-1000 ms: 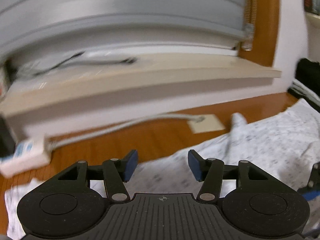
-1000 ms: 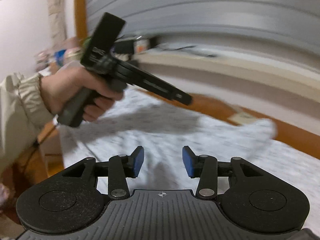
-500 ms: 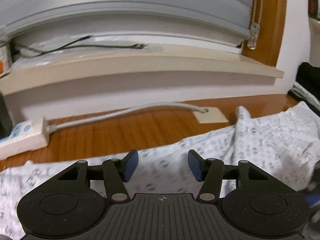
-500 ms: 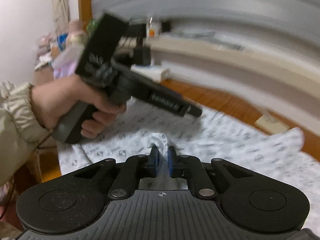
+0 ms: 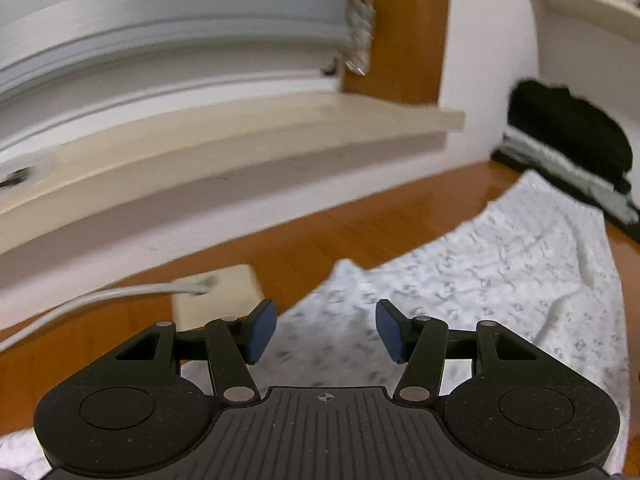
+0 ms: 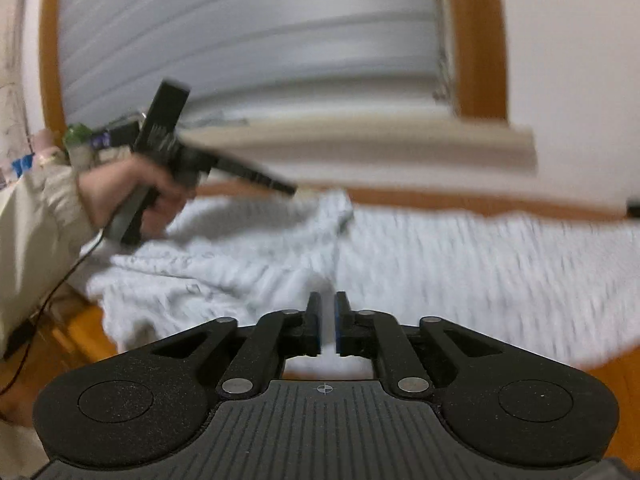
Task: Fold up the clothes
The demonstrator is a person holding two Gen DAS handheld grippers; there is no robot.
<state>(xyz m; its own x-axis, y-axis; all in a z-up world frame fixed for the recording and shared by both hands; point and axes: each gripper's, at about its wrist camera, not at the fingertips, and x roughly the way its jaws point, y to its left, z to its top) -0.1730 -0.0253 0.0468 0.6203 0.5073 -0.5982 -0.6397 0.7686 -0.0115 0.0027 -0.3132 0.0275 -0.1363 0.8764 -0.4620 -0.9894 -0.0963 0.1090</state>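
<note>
Soft cloth on glossy wood

The printed white garment (image 5: pixel 500 272) looks like thin matt cotton; the floor (image 5: pixel 320 240) is varnished, shiny wood; the left tool (image 5: pixel 326 330) is grainy matt black plastic.

Soft indoor light, motion blur
I'm seeing both fisheye feeds smearing, worst on the right wrist; straight edges are bowing, and the desk (image 5: pixel 328 240) is glaring faintly.
</note>
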